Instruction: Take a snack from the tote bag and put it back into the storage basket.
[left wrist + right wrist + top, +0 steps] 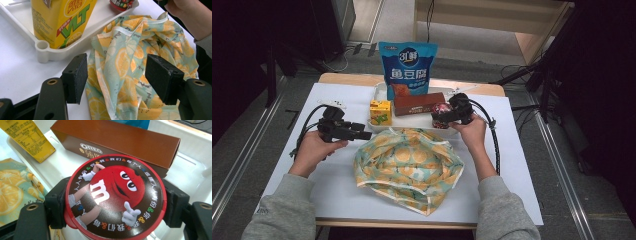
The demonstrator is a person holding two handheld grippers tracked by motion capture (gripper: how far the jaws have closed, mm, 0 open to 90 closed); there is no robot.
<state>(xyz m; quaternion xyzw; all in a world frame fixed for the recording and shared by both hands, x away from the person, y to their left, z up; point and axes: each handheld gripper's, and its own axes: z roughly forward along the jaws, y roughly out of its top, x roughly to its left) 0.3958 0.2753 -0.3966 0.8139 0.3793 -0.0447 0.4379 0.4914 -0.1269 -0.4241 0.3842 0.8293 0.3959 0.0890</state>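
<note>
M&M's tub (115, 197) sits at tray (381, 90) front edge, right gripper (443, 116) clamped across lid rim. Rigid, slick plastic, probably light; sidewall grip works. Left gripper (116, 75) gapes wide over floppy fabric bag (140, 50), just in front of tray.

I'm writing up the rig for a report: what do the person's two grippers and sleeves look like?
Both the left gripper and the right gripper are black handheld units, each with two blocky black jaws faced with flat dark pads. Each jaw arm carries a small brass-coloured ringed hole. A black cable trails from each. The person wears grey sweatshirt sleeves with ribbed cuffs.
</note>
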